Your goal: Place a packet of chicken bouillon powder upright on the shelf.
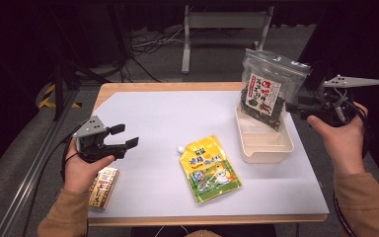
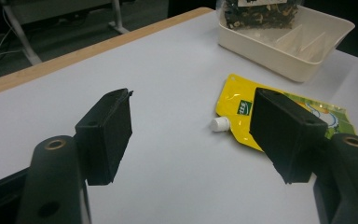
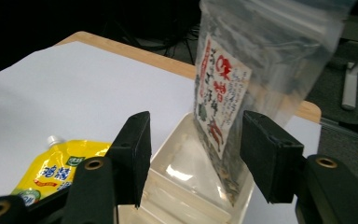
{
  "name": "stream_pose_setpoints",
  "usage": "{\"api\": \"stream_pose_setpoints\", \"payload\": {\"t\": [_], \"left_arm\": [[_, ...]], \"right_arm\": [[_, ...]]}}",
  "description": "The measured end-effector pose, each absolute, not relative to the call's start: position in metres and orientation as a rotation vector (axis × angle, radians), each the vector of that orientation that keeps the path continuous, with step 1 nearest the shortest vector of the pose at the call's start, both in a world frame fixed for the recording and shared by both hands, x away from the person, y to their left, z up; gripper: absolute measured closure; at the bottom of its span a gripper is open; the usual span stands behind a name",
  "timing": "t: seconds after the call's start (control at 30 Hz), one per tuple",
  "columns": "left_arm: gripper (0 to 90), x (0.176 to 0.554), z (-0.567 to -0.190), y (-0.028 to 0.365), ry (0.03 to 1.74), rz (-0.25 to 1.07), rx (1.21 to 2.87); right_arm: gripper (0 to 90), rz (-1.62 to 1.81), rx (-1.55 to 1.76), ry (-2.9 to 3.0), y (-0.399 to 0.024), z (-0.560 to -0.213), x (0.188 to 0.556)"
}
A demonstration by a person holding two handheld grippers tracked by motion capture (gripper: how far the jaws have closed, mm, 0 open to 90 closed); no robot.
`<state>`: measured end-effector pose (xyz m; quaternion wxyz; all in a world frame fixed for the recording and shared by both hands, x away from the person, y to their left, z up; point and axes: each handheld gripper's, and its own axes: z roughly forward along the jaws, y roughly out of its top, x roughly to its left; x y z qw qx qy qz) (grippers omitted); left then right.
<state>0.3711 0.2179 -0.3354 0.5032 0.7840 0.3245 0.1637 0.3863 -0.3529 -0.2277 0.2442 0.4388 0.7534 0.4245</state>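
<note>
The clear seaweed bag (image 1: pixel 270 89) stands on end in the far compartment of the cream tray (image 1: pixel 269 148), leaning toward twelve o'clock, with the right gripper (image 1: pixel 292 106) just off its three o'clock side. That gripper's jaws stand apart; in the right gripper view the bag (image 3: pixel 242 102) sits ahead between the two black pads, which do not press on it. To my eye the bag has been set in the tray and let go, so this step looks about finished.

The left gripper (image 1: pixel 128 138) hovers over the tabletop (image 1: pixel 153 113) at nine o'clock, jaws wide and empty, aimed toward the yellow spouted pouch (image 1: pixel 209 169), which lies flat near the middle. I'd judge the pouch is next: the gripper would need to come low and catch an edge or the white cap (image 2: pixel 220 123), since a flat pouch offers little to pinch.

A small snack box (image 1: pixel 103 186) lies by the left hand (image 1: pixel 81 170) at the near edge. Nothing lies between the left gripper and the pouch; the leaning bag could topple if nudged.
</note>
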Motion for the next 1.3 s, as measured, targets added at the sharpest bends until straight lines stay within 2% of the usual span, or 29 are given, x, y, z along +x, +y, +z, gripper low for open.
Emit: {"api": "stream_pose_setpoints", "payload": {"t": [0.37, 0.97, 1.3], "left_arm": [[31.0, 0.370, -0.336, 0.212, 0.802, 0.358, 1.887], [33.0, 0.362, -0.354, 0.194, 0.820, 0.319, 1.903], [35.3, 0.362, -0.373, 0.172, 0.842, 0.244, 1.872]], "right_arm": [[42.2, 1.197, 1.114, 2.182, -0.327, -0.237, 0.387], [41.8, 1.244, 1.022, 2.407, -0.269, -0.279, 0.414], [42.3, 1.250, 1.024, 2.476, -0.243, -0.308, 0.423]]}}
